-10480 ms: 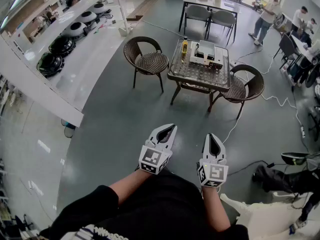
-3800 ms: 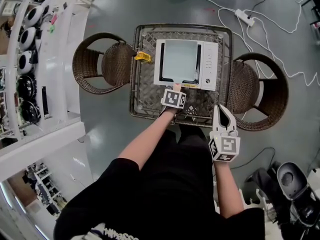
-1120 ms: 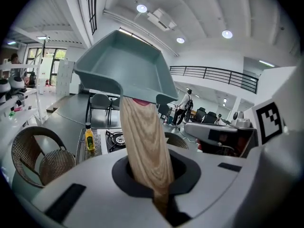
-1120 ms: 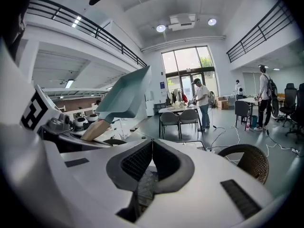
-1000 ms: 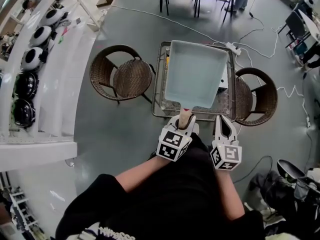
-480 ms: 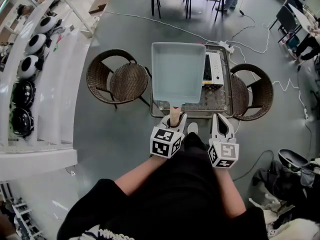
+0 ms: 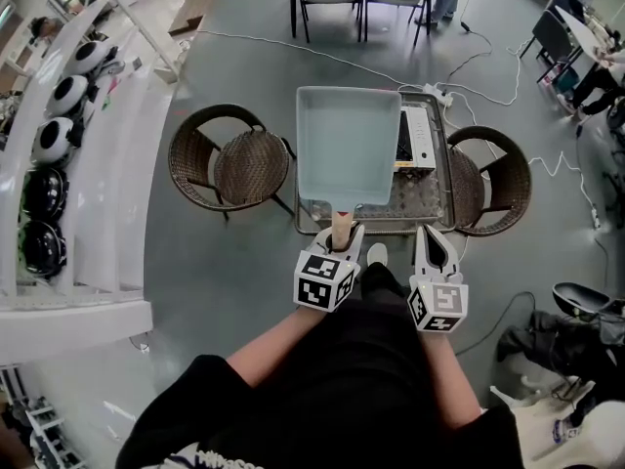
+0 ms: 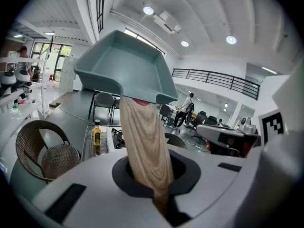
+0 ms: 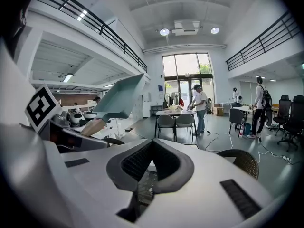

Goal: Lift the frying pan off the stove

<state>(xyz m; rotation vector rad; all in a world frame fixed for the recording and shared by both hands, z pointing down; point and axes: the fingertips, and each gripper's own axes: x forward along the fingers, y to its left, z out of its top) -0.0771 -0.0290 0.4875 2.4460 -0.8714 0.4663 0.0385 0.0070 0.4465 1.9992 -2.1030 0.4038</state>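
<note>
The frying pan (image 7: 347,145) is square and pale blue-green, with a light wooden handle (image 7: 340,225). It hangs in the air above the wicker-framed glass table (image 7: 430,208), to the left of the white stove (image 7: 415,137). My left gripper (image 7: 342,236) is shut on the handle's end. In the left gripper view the handle (image 8: 145,146) runs up from the jaws to the pan (image 8: 126,65), which tilts up. My right gripper (image 7: 436,238) hovers beside it, shut and holding nothing. In the right gripper view the pan (image 9: 121,99) shows at the upper left.
Wicker chairs stand to the left (image 7: 229,159) and right (image 7: 498,179) of the table. A yellow oil bottle (image 8: 97,133) stands on the table. Cables (image 7: 562,164) trail over the floor. A white shelf (image 7: 88,135) with dark round devices runs along the left. People (image 9: 199,106) and chairs stand at the back.
The pan has shifted left and away from the head camera, uncovering the stove at its right. The left gripper keeps its hold on the handle. The right gripper has barely moved.
</note>
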